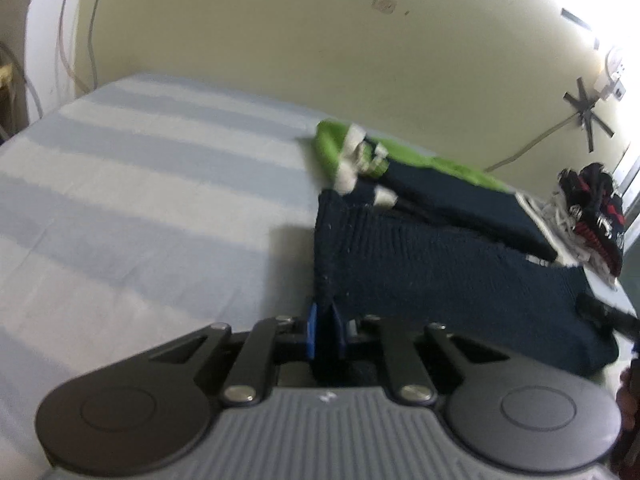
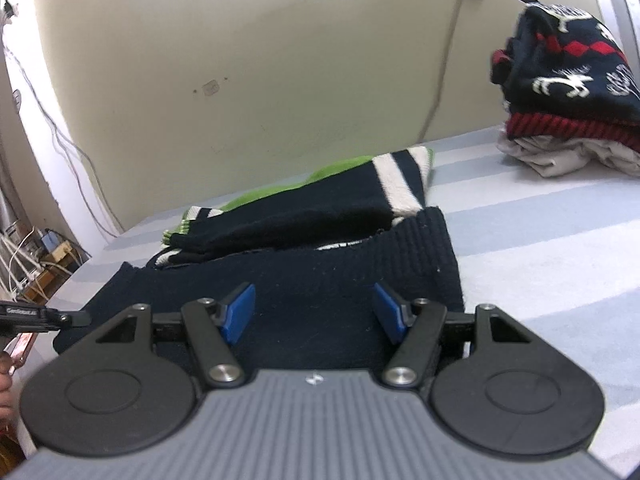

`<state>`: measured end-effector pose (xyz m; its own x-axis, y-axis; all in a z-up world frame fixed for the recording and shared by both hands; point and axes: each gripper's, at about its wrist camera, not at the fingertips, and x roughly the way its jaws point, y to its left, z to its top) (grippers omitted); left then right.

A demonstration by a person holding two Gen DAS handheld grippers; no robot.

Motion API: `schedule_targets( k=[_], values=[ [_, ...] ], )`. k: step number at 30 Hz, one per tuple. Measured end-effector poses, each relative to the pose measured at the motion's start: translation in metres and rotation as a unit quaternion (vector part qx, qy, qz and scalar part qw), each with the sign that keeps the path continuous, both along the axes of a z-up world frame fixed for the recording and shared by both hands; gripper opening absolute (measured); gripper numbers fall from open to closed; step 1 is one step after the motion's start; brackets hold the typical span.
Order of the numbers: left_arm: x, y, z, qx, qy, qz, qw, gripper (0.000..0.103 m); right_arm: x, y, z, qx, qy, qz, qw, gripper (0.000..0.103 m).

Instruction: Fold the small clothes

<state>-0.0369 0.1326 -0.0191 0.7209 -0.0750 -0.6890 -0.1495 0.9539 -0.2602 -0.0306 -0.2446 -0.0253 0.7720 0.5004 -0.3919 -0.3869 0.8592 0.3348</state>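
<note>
A navy knit sweater (image 1: 440,272) with a green and white striped part (image 1: 332,148) lies on the bed. My left gripper (image 1: 326,332) is shut on the sweater's near left edge, with navy fabric pinched between the blue pads. In the right wrist view the same sweater (image 2: 320,280) lies with a sleeve folded across it. My right gripper (image 2: 314,312) hovers open over its near edge, nothing between the pads. The left gripper's fingers (image 2: 72,317) show at the sweater's left corner.
The bed has a blue and white striped sheet (image 1: 140,200) that reaches far to the left. A pile of clothes (image 2: 560,80), topped by a navy and red patterned knit, sits at the back right. A cream wall (image 2: 240,80) runs behind the bed; cables hang at the left.
</note>
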Motion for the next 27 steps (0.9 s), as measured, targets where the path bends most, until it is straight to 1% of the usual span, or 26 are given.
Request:
schedule_targets(
  k=[1, 3, 4, 5, 6, 7, 8, 9, 10, 11, 13, 14, 16, 19, 20, 21, 23, 24, 25, 26, 27],
  values=[
    [-0.003, 0.001, -0.003, 0.000, 0.006, 0.001, 1.0000, 0.009, 0.001, 0.004, 0.000, -0.002, -0.004, 0.006, 1.000, 0.067],
    [-0.006, 0.000, -0.004, 0.005, 0.002, 0.006, 1.0000, 0.014, 0.004, 0.014, 0.000, -0.016, -0.010, 0.014, 1.000, 0.067],
    [-0.006, -0.001, -0.003, 0.011, 0.001, 0.012, 0.9999, 0.020, 0.006, 0.019, 0.000, -0.024, -0.010, 0.016, 1.000, 0.067],
    [-0.006, -0.001, 0.000, 0.014, -0.001, 0.018, 0.9997, 0.032, 0.008, 0.021, 0.000, -0.030, -0.009, 0.017, 0.999, 0.067],
    [-0.006, -0.002, 0.004, 0.020, -0.009, 0.025, 0.9995, 0.039, 0.009, 0.024, 0.000, -0.033, -0.007, 0.019, 0.999, 0.067],
    [-0.007, -0.003, 0.009, 0.025, -0.020, 0.028, 0.9991, 0.048, 0.010, 0.024, 0.000, -0.035, -0.006, 0.020, 0.999, 0.067],
    [-0.007, -0.005, 0.015, 0.029, -0.034, 0.026, 0.9987, 0.052, 0.010, 0.024, -0.001, -0.036, -0.004, 0.020, 0.999, 0.067],
    [-0.006, -0.009, 0.023, 0.035, -0.050, 0.020, 0.9979, 0.054, 0.010, 0.023, -0.001, -0.034, -0.002, 0.019, 0.999, 0.067],
    [-0.003, -0.013, 0.029, 0.041, -0.062, 0.014, 0.9972, 0.062, 0.011, 0.021, -0.002, -0.031, 0.002, 0.017, 0.999, 0.067],
    [0.000, -0.019, 0.034, 0.047, -0.073, 0.007, 0.9962, 0.075, 0.011, 0.019, -0.002, -0.026, 0.005, 0.015, 1.000, 0.067],
    [0.011, -0.034, 0.039, 0.062, -0.094, -0.014, 0.9935, 0.089, 0.012, 0.016, -0.003, -0.017, 0.010, 0.010, 1.000, 0.067],
    [0.017, -0.043, 0.038, 0.071, -0.100, -0.026, 0.9921, 0.089, 0.012, 0.017, -0.003, -0.014, 0.012, 0.009, 1.000, 0.067],
    [0.032, -0.059, 0.031, 0.092, -0.093, -0.046, 0.9903, 0.088, 0.011, 0.017, -0.003, -0.014, 0.012, 0.008, 1.000, 0.068],
    [0.058, -0.076, 0.011, 0.086, -0.062, -0.068, 0.9921, 0.085, 0.009, 0.019, -0.003, -0.020, 0.010, 0.007, 1.000, 0.070],
    [0.064, -0.078, 0.002, 0.088, -0.051, -0.068, 0.9925, 0.085, 0.009, 0.020, -0.003, -0.021, 0.010, 0.008, 1.000, 0.071],
    [0.067, -0.081, -0.005, 0.098, -0.044, -0.064, 0.9921, 0.086, 0.009, 0.020, -0.003, -0.022, 0.009, 0.008, 1.000, 0.073],
    [0.063, -0.092, -0.012, 0.143, -0.054, -0.064, 0.9862, 0.089, 0.010, 0.020, -0.003, -0.023, 0.010, 0.009, 1.000, 0.075],
    [0.061, -0.096, -0.013, 0.155, -0.053, -0.070, 0.9840, 0.092, 0.010, 0.020, -0.003, -0.022, 0.011, 0.009, 1.000, 0.076],
    [0.062, -0.100, -0.015, 0.162, -0.048, -0.076, 0.9827, 0.099, 0.011, 0.020, -0.003, -0.022, 0.012, 0.010, 1.000, 0.077],
    [0.063, -0.102, -0.017, 0.168, -0.042, -0.082, 0.9815, 0.103, 0.012, 0.021, -0.003, -0.022, 0.014, 0.011, 1.000, 0.079],
    [0.064, -0.103, -0.018, 0.171, -0.038, -0.084, 0.9810, 0.103, 0.012, 0.021, -0.003, -0.023, 0.015, 0.014, 1.000, 0.082]
  ],
)
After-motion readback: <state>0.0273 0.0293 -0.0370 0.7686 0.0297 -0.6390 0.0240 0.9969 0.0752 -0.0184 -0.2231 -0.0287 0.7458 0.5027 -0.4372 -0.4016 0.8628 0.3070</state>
